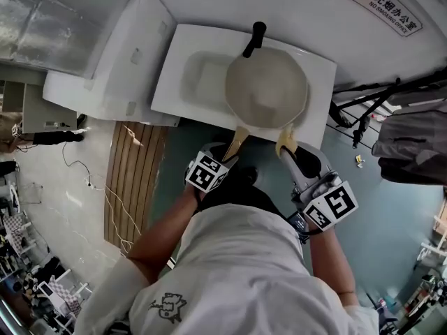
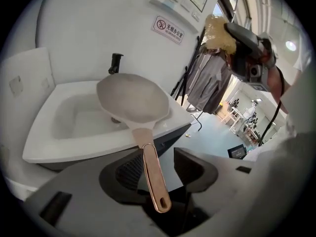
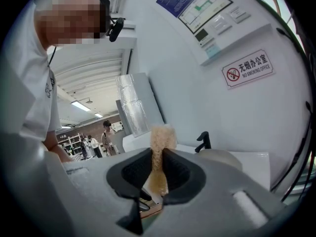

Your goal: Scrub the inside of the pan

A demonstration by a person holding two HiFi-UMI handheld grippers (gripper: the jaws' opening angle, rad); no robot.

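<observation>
My left tool [image 2: 163,171] stands with its jaws wide apart. The copper-coloured handle [image 2: 154,177] of the pan [image 1: 267,89] passes between them, close to the left jaw, and neither pad clamps it. My right tool [image 3: 159,169] is closed on a yellowish sponge [image 3: 162,138], which sticks up above the jaws. The pan rests across the white sink [image 1: 183,44], over the basin and just in front of the black faucet [image 1: 254,39]. Its handle projects past the sink's front edge toward me.

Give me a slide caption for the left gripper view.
Open left gripper straddles the copper handle of the pan resting on the white sink.
</observation>
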